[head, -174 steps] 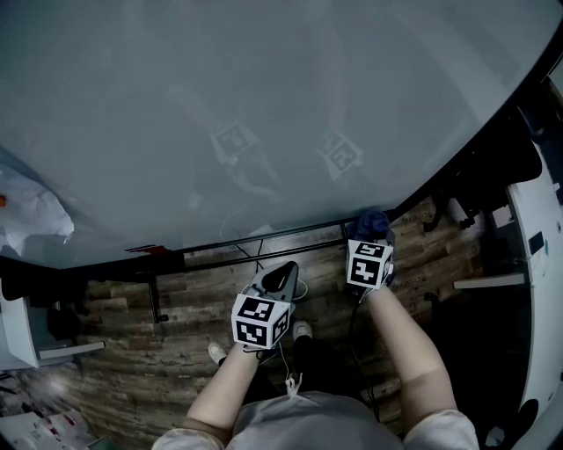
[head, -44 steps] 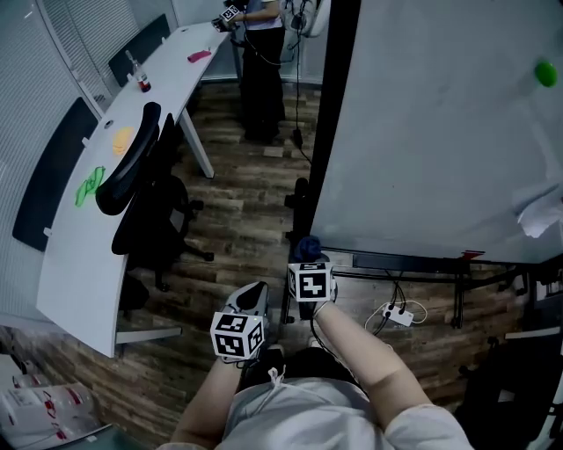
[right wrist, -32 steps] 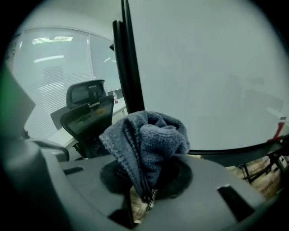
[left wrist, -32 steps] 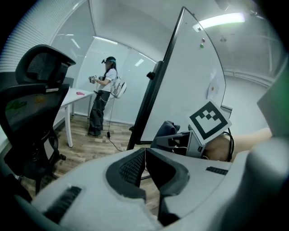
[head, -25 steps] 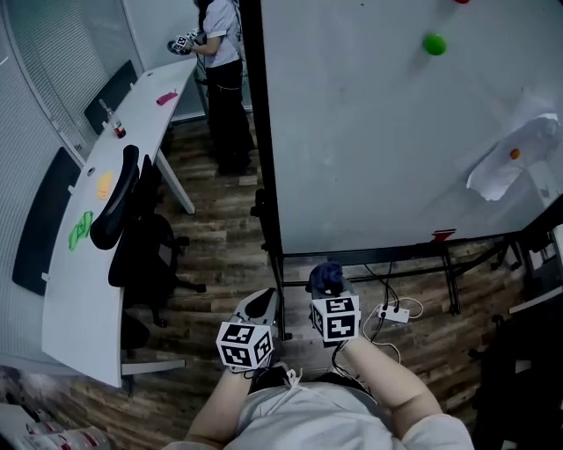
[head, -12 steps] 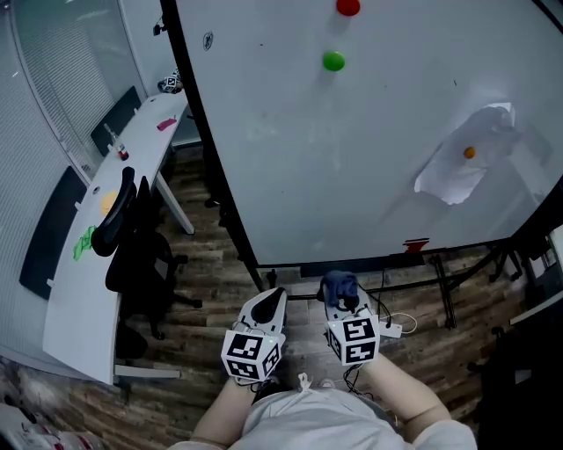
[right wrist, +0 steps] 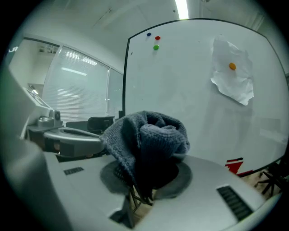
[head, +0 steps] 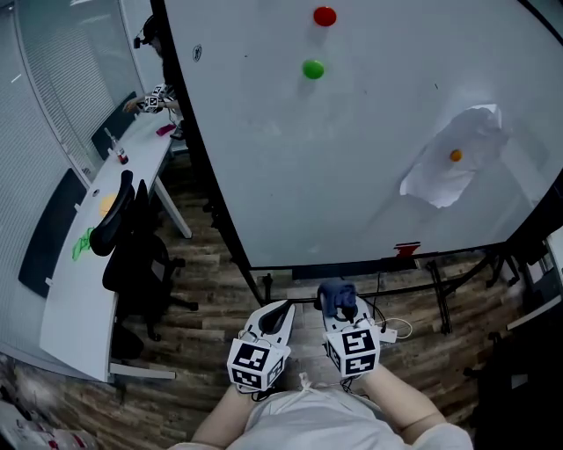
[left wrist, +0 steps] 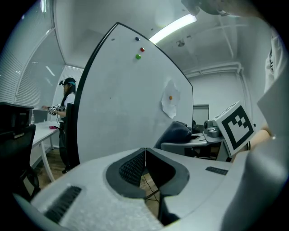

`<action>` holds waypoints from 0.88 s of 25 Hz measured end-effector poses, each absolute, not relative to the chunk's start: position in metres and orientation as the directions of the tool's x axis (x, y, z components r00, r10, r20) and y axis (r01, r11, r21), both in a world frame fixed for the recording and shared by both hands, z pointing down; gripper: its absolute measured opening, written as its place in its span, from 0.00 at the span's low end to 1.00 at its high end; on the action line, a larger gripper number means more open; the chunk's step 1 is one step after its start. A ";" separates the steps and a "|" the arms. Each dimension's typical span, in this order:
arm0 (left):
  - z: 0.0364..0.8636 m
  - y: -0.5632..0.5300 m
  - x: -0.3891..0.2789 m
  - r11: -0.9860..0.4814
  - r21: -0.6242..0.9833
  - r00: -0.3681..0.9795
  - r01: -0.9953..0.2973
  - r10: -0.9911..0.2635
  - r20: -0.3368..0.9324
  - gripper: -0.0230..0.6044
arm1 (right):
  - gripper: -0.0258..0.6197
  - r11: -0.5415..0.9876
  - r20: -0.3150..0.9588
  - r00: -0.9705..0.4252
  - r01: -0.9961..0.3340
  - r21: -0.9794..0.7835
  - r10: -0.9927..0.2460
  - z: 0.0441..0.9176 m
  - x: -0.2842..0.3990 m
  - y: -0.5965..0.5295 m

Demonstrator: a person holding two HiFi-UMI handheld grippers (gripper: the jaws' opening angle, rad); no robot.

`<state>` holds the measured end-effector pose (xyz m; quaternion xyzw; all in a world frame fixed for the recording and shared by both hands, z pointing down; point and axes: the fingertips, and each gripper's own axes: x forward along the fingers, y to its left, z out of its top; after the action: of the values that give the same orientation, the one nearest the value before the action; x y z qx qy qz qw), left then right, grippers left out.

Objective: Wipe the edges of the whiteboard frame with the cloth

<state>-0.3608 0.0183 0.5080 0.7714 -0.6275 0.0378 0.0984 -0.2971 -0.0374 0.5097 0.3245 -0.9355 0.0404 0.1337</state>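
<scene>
Cloth (right wrist: 149,144), dark blue knit, bunched and pinched between the jaws of the right gripper (head: 339,305), spilling up over the tips. Held low in front of the body, above the wooden floor (head: 220,290), near the bottom left corner of the whiteboard frame (head: 209,180) but apart from it. No contact between cloth and frame in any view.

Left gripper (left wrist: 145,155) just beside the right one, jaws pressed together with nothing between them, idle.

Whiteboard (head: 352,167) stands upright ahead. Black frame runs up the left side and along the bottom. On the board: a crumpled sheet of paper (head: 449,167) under an orange magnet (head: 455,156), plus a green magnet (head: 312,68) and a red magnet (head: 325,16) higher up. To the left, well apart, a curved white desk (head: 79,290) with an office chair (head: 132,255). Beyond it, a person (head: 158,53) at the far end.

Progress, as a judgement: no wiping under way at this instant. Nothing on the frame tells wiped edges from unwiped ones, so no reading of what is already done. Left side edge and bottom edge both within easy reach from here. Top edge out of the head view, right edge mostly cut off. Probably next: cloth brought onto the nearest corner, then drawn along one of these edges.
</scene>
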 end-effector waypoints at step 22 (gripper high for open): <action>0.519 0.005 -0.370 -0.236 0.108 0.253 -0.966 -0.947 0.196 0.07 | 0.16 0.791 0.275 -0.775 -0.607 -0.075 -0.569 0.511 -0.311 -0.044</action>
<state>-0.3702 0.0051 0.5195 0.7848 -0.6094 0.0447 0.1036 -0.3105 -0.0439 0.5106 0.3133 -0.9387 0.0798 0.1200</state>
